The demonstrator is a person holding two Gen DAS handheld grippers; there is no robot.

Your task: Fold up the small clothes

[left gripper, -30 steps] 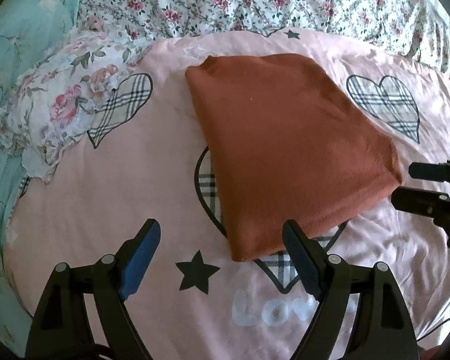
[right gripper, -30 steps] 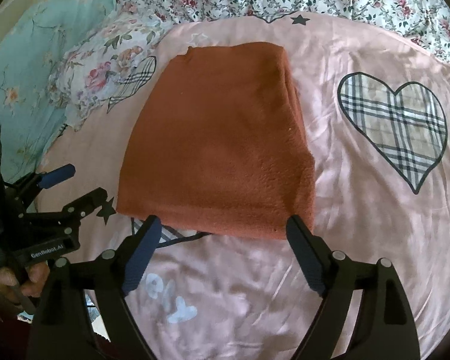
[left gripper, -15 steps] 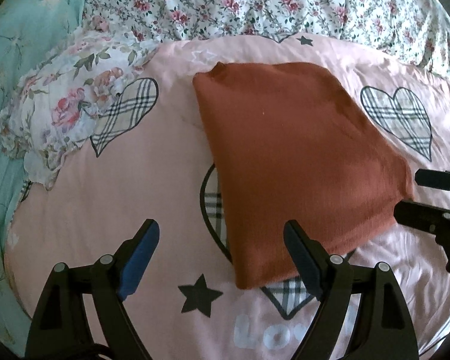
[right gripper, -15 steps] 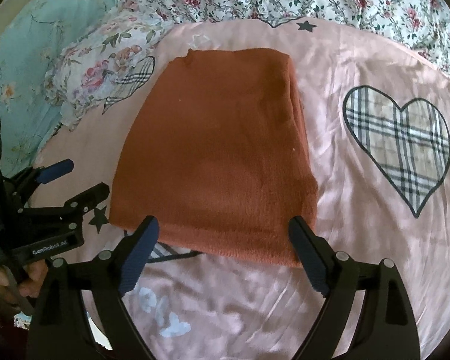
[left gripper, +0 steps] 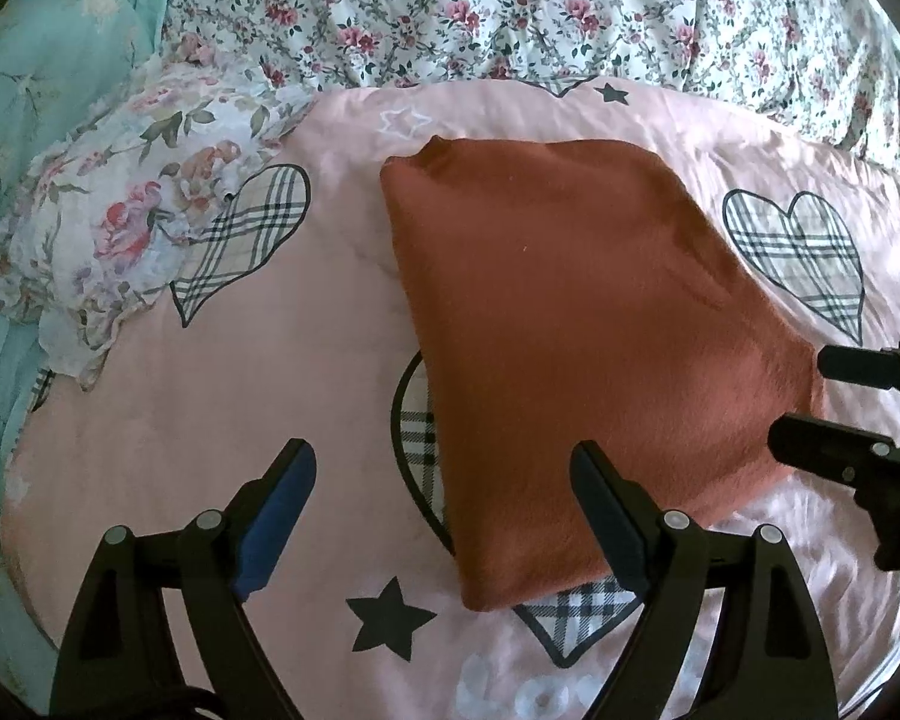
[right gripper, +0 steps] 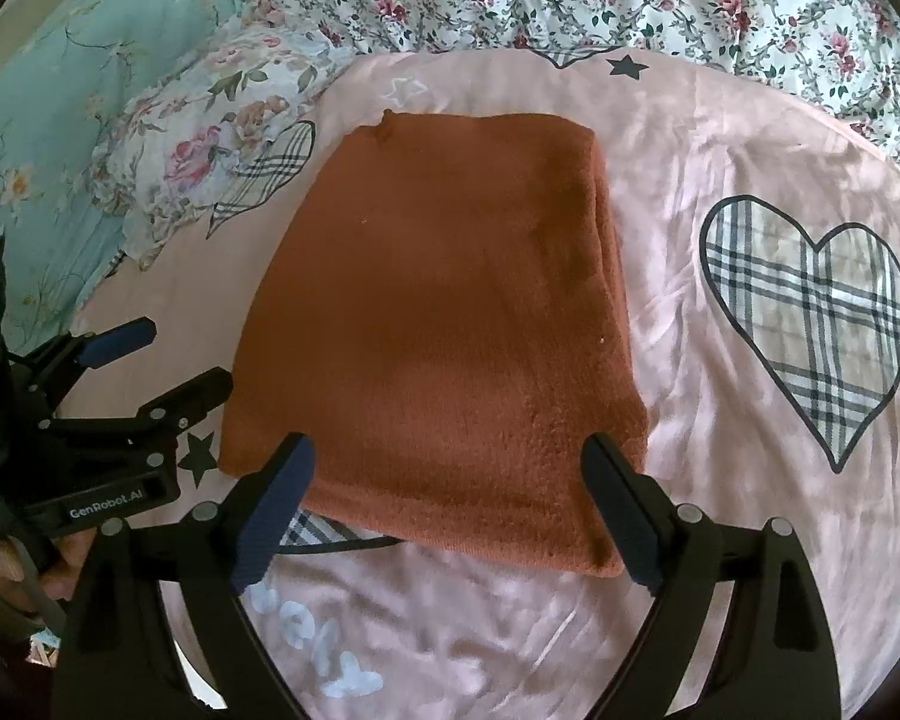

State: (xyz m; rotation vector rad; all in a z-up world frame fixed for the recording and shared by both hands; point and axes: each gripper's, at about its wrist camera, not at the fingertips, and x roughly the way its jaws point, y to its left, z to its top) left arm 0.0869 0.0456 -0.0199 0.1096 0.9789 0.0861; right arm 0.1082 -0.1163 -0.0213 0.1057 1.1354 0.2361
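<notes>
— Where a pink bedspread (left gripper: 282,360) printed with plaid hearts (right gripper: 810,324) and black stars covers the bed, what lies around it?
— A floral quilt (left gripper: 570,6) behind, a floral pillow (left gripper: 126,222) and teal sheet (left gripper: 48,60) to the left.
— And the garment?
— A rust-brown fleece garment (right gripper: 444,324), folded into a thick rectangle, lies flat mid-bedspread, layered edges on its right.
— The claws?
— The left gripper (left gripper: 444,510) and right gripper (right gripper: 450,498) both gape wide, empty, at its near edge.

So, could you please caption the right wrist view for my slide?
Open right gripper over a folded rust-brown garment on a pink bedsheet.
</notes>
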